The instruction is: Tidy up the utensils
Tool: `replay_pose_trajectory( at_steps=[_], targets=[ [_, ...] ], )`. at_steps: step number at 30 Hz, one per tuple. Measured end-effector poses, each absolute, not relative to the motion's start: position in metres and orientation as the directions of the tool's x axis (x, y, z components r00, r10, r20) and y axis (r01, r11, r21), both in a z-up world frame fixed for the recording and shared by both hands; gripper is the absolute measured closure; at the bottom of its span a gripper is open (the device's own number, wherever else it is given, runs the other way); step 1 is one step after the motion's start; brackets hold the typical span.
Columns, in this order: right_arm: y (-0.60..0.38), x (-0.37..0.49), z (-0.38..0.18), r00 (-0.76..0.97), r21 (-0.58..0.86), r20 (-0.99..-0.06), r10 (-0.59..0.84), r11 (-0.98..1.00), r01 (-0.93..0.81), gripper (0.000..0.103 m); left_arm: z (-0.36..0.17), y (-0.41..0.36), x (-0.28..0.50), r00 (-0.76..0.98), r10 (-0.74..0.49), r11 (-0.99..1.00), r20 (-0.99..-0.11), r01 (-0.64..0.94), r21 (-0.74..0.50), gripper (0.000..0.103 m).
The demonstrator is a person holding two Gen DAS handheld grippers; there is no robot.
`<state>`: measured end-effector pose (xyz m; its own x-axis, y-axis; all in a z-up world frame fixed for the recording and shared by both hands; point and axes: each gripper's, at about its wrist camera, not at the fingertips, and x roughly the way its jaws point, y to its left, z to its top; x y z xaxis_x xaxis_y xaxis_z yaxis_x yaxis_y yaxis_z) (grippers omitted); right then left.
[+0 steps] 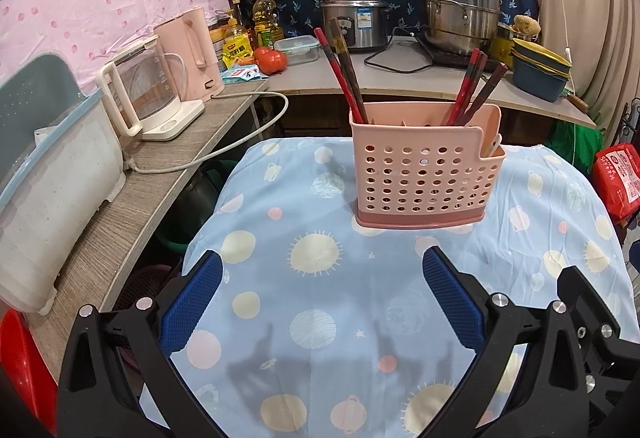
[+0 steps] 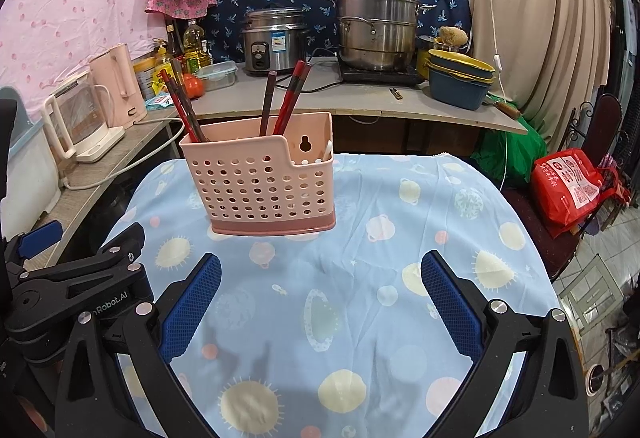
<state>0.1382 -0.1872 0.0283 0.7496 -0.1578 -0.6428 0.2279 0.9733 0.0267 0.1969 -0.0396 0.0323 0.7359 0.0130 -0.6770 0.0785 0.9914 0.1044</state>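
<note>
A pink perforated utensil holder (image 1: 424, 173) (image 2: 260, 181) stands upright on the table's blue patterned cloth (image 1: 320, 298) (image 2: 380, 238). Several red and dark chopsticks (image 1: 344, 73) (image 2: 288, 97) lean out of its left and right compartments, and a white spoon handle (image 1: 493, 145) (image 2: 327, 149) shows in the low side pocket. My left gripper (image 1: 322, 270) hovers open over the cloth, short of the holder, with nothing between its blue pads (image 1: 192, 302). My right gripper (image 2: 320, 270) is open and empty too, with the holder ahead to its left. The left gripper's body (image 2: 80, 278) shows at the right wrist view's left edge.
A glass kettle (image 1: 140, 89) and a pink kettle (image 1: 192, 49) stand on the left counter with a cord. At the back sit a rice cooker (image 1: 356, 17), a steel steamer pot (image 1: 460, 5), stacked bowls (image 1: 540, 69), bottles and a tomato (image 1: 270, 59). A red bag (image 2: 568, 185) lies at the right.
</note>
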Motion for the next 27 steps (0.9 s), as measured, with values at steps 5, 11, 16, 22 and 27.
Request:
replay_pose_trajectory(
  at_steps=[5, 11, 16, 22, 27],
  targets=[
    [-0.1887, 0.1368, 0.0265, 0.748, 0.025, -0.644, -0.162, 0.972, 0.232, 0.006, 0.0320, -0.0402, 0.1966, 0.737, 0.014, 0.991, -0.676, 0.079, 0.106, 0.007],
    [-0.1893, 0.1365, 0.0268, 0.746, 0.027, -0.646, -0.162, 0.972, 0.234, 0.006, 0.0318, -0.0412, 0.1967, 0.742, 0.017, 0.991, -0.670, 0.078, 0.112, 0.007],
    [-0.1888, 0.1368, 0.0272, 0.746, 0.028, -0.647, -0.161, 0.972, 0.235, 0.006, 0.0318, -0.0417, 0.1967, 0.744, 0.018, 0.990, -0.668, 0.078, 0.114, 0.007],
    [-0.1890, 0.1368, 0.0271, 0.745, 0.025, -0.647, -0.164, 0.972, 0.236, 0.006, 0.0332, -0.0426, 0.1995, 0.740, 0.020, 0.989, -0.672, 0.084, 0.122, 0.007],
    [-0.1883, 0.1380, 0.0278, 0.745, 0.022, -0.645, -0.170, 0.970, 0.241, 0.006, 0.0342, -0.0447, 0.2000, 0.746, 0.021, 0.989, -0.666, 0.082, 0.124, 0.007]
  ],
)
